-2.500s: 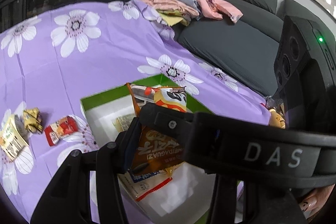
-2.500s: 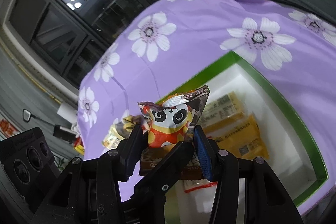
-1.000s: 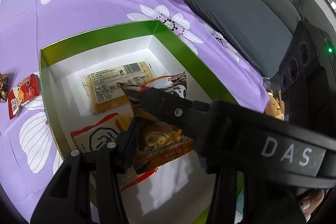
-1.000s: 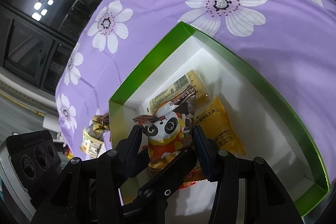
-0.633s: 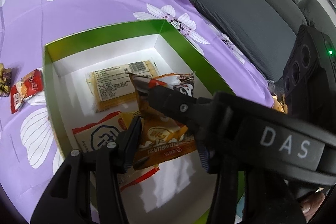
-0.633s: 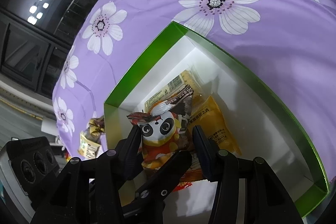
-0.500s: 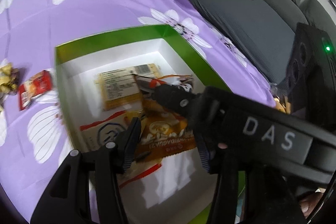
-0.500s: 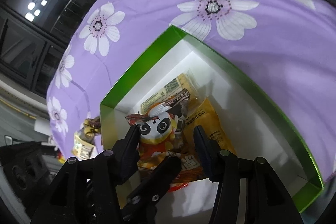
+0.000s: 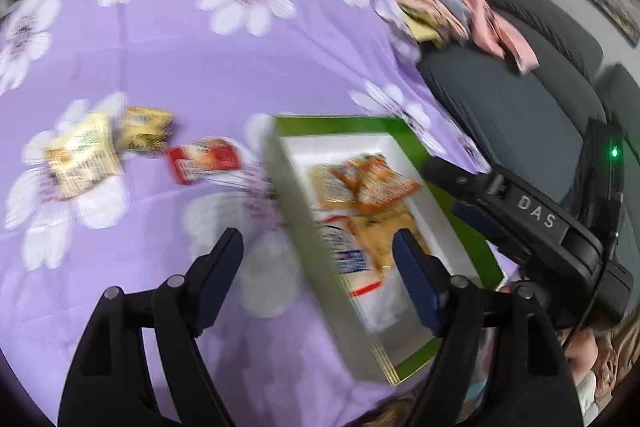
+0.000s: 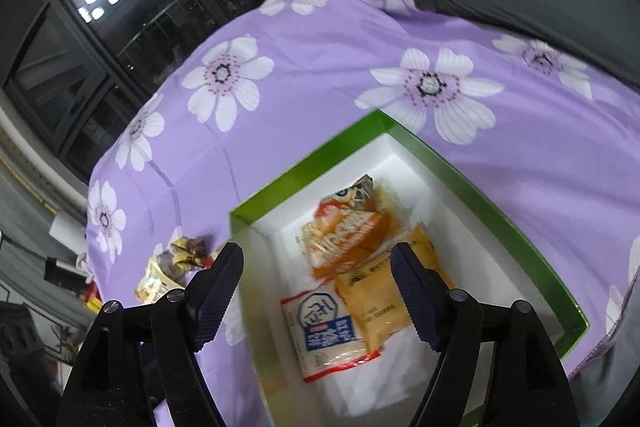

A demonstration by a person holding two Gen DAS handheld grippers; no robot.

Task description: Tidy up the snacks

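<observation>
Snack packets lie in the green box in front of you: the orange panda packet on top toward the far end, a yellow packet under it, and a white packet with blue print nearest you. Your right gripper hangs above them with its jaws opening and nothing between the pads. Your left gripper is opening too, empty, straddling the box's left wall. The left view is blurred. Out on the purple flowered cloth, left of the box, lie a red packet and two yellowish packets. Behind the cloth, folded clothes rest on a grey sofa.
</observation>
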